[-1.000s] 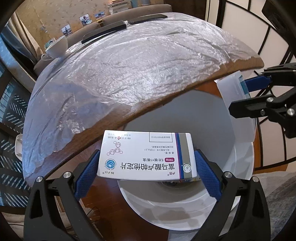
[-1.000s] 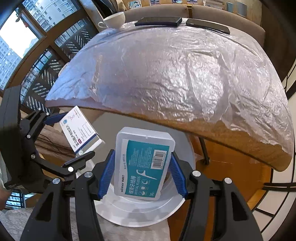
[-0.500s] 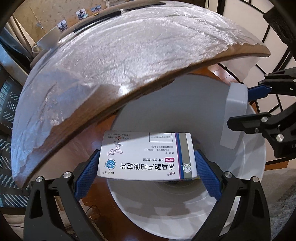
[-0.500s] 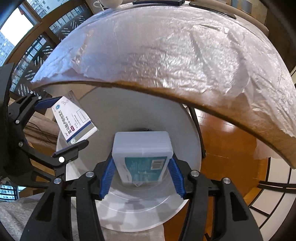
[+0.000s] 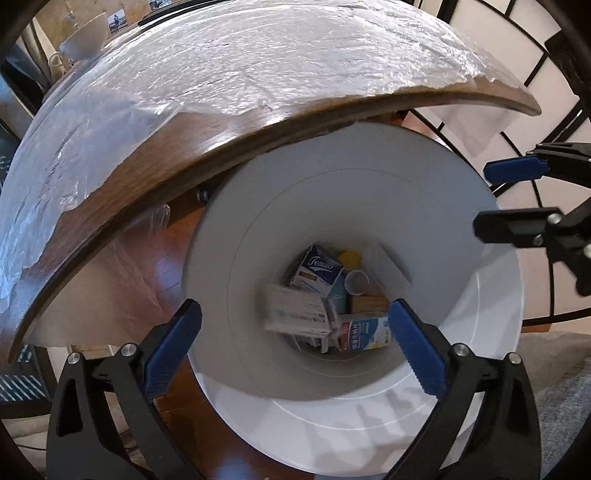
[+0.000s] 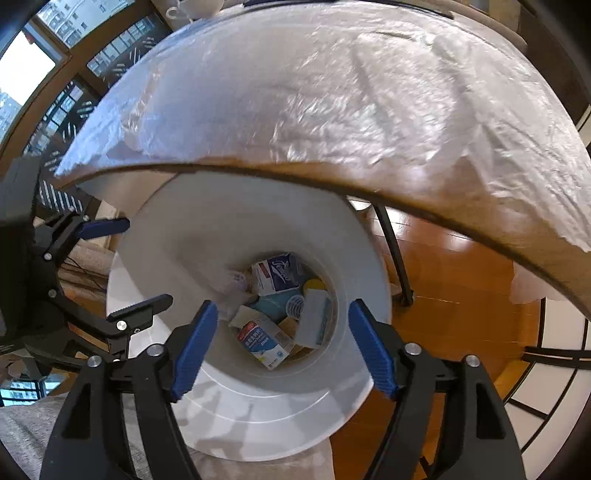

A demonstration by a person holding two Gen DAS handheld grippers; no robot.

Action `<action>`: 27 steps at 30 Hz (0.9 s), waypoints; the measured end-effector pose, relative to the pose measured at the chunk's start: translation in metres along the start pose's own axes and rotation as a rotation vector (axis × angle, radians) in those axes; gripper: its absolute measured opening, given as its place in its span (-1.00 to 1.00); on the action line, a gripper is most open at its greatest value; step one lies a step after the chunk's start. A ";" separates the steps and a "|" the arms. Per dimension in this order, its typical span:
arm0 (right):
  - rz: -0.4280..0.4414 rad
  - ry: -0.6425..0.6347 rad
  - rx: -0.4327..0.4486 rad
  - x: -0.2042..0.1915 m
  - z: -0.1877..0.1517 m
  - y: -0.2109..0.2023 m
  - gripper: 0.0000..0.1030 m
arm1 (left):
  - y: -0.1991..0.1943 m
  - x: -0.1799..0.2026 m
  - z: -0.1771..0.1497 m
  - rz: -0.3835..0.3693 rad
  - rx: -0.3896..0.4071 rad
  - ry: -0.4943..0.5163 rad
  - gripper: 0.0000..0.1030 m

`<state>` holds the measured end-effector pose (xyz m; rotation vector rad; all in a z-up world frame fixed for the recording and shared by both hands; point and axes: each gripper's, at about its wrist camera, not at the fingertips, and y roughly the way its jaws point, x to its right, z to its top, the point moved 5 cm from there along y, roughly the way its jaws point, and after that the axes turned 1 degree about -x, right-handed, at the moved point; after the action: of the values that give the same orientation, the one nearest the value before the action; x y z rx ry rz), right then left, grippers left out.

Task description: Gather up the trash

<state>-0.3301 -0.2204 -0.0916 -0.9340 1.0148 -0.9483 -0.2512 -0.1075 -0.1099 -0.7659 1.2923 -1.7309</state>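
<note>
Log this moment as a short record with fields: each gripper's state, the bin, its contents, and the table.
left gripper: open, holding nothing, poised over the bin mouth
right gripper: open, holding nothing, also over the bin
bin: white, round, standing on the wood floor at the table's edge
contents: a blurred white medicine box, a blue tissue pack, a red and blue carton, a pale floss box, a yellow lid
table: wooden, covered with a clear plastic sheet
cup: white, on the table's far side
</note>
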 end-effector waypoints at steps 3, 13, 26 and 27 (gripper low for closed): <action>0.002 0.008 0.007 0.000 0.006 -0.001 0.47 | 0.005 -0.001 0.000 -0.007 -0.030 -0.007 0.97; 0.028 0.002 0.056 0.002 0.018 -0.028 0.47 | -0.022 0.005 0.014 -0.004 0.030 0.002 0.97; -0.135 -0.008 0.358 0.064 0.139 -0.097 0.91 | -0.092 -0.083 0.124 0.122 0.297 -0.141 0.97; -0.181 0.001 0.359 0.081 0.157 -0.090 0.91 | -0.088 -0.097 0.136 0.127 0.302 -0.177 0.97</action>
<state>-0.1782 -0.2955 0.0109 -0.7307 0.7354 -1.2351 -0.1129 -0.0723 0.0134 -0.6310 0.9141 -1.6660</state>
